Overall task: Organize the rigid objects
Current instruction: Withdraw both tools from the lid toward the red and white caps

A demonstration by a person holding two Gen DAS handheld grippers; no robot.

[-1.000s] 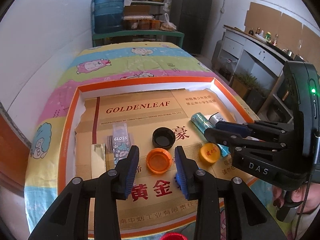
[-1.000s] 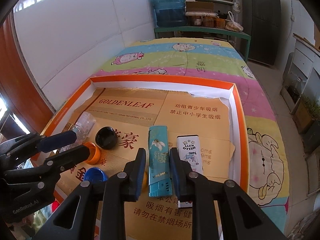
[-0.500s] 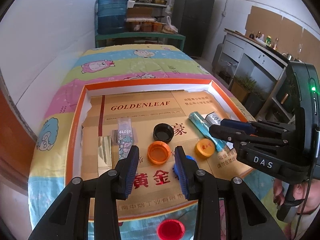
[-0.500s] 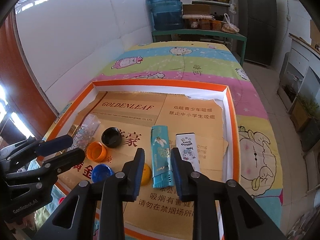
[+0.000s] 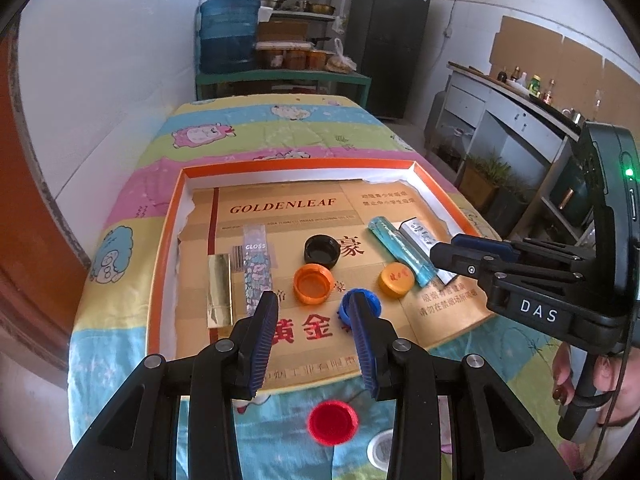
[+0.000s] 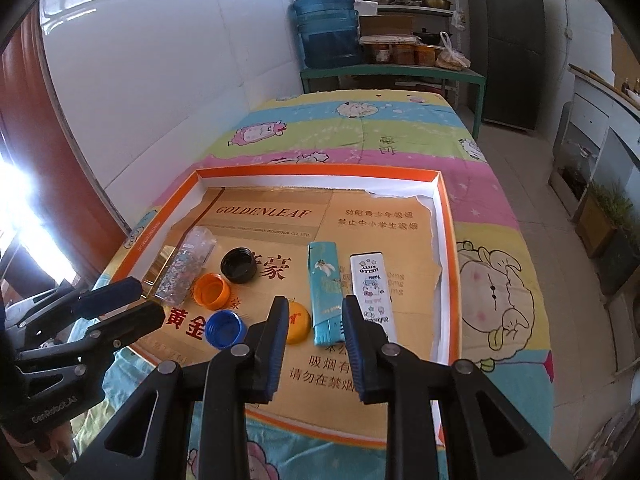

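Note:
An orange-rimmed cardboard tray (image 5: 172, 216) (image 6: 444, 216) lies on the quilted table. In it are a black cap (image 5: 321, 251) (image 6: 239, 265), an orange cap (image 5: 313, 282) (image 6: 211, 289), a blue cap (image 5: 370, 300) (image 6: 224, 328), a yellow cap (image 5: 397, 279) (image 6: 301, 322), a teal lighter (image 5: 400, 248) (image 6: 325, 292), a white lighter (image 5: 420, 236) (image 6: 371, 292), a gold box (image 5: 219, 294) and a glitter gloss tube (image 5: 256, 268) (image 6: 185, 268). My left gripper (image 5: 312, 308) (image 6: 120, 300) is open and empty above the tray's near edge. My right gripper (image 6: 314, 316) (image 5: 444, 244) is open and empty above the lighters' near ends.
A red cap (image 5: 332, 422) and a white cap (image 5: 382, 448) lie on the quilt outside the tray's near edge. A white wall runs along the left. A green shelf with a water jug (image 5: 228, 36) stands behind the table.
Both grippers have pulled back and risen from the tray. More of the tray and quilt shows, and the red cap has come into view. Both stay open and empty.

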